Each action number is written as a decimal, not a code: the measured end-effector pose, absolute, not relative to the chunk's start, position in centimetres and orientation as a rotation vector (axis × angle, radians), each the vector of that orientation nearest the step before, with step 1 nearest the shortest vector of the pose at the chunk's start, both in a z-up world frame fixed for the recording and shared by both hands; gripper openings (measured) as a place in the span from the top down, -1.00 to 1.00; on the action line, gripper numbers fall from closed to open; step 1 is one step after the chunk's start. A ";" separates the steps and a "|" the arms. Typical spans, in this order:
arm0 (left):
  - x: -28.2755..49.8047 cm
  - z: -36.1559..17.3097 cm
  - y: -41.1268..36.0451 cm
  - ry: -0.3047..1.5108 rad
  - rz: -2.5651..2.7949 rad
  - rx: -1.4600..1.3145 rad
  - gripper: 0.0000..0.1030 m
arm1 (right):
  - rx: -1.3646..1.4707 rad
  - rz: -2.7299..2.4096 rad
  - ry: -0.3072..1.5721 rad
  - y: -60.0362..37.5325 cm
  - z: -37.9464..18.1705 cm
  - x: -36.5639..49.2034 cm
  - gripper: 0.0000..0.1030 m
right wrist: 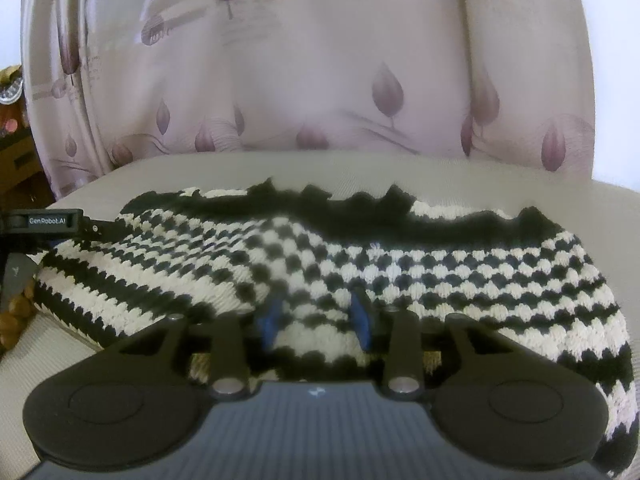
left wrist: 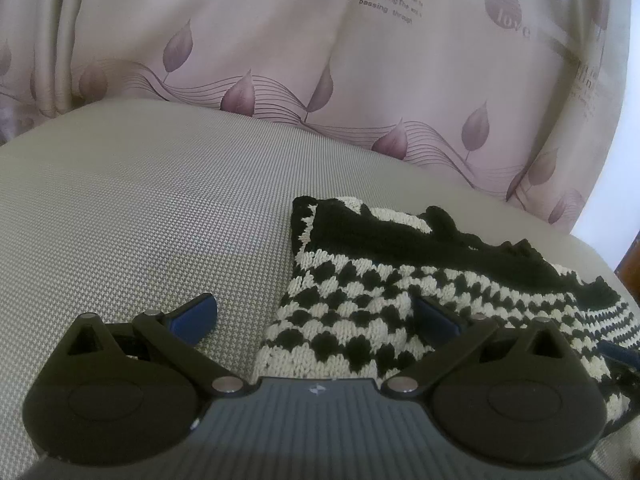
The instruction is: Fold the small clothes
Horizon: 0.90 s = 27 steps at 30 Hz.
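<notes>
**Knit lying loose between parted jaws**

The knitted garment (right wrist: 360, 264) is lying on the grey cushion (left wrist: 140, 208). The right gripper (right wrist: 316, 320) is straddling a fold, jaws parted, probably not gripping; the left gripper (left wrist: 316, 316) is spreading wide. The stretchy knit could slip free. The curtain (left wrist: 280, 40) is hanging close behind.

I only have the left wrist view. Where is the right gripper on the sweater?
Observer: The right gripper is at the sweater's near edge, with knit between its fingers. I cannot tell if it is pinched.
Operator: And how does my left gripper look from that side?
Observer: The left gripper is at the sweater's left end, with its tip against the knit just below the black trim.
</notes>
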State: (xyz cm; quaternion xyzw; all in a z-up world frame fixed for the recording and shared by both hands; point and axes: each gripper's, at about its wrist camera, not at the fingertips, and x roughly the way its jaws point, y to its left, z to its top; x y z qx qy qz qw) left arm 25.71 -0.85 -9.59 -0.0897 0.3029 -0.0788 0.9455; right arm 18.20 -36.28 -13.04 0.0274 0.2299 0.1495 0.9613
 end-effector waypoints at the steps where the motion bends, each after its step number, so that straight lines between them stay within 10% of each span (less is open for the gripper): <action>1: 25.7 -9.6 -0.8 0.617 -0.160 -0.182 -1.00 | 0.055 0.303 0.467 -36.3 -13.1 18.2 0.23; 9: 25.9 -8.8 0.0 0.626 -0.259 -0.176 -0.96 | 0.086 0.321 0.474 -36.7 -13.1 18.4 0.17; 19: 30.3 -8.3 5.0 0.792 -0.536 -0.297 -0.28 | 0.096 0.324 0.473 -36.8 -13.1 18.3 0.15; 27: 33.6 -9.8 4.4 0.839 -0.707 -0.365 -0.11 | 0.096 0.324 0.472 -36.9 -13.1 18.3 0.14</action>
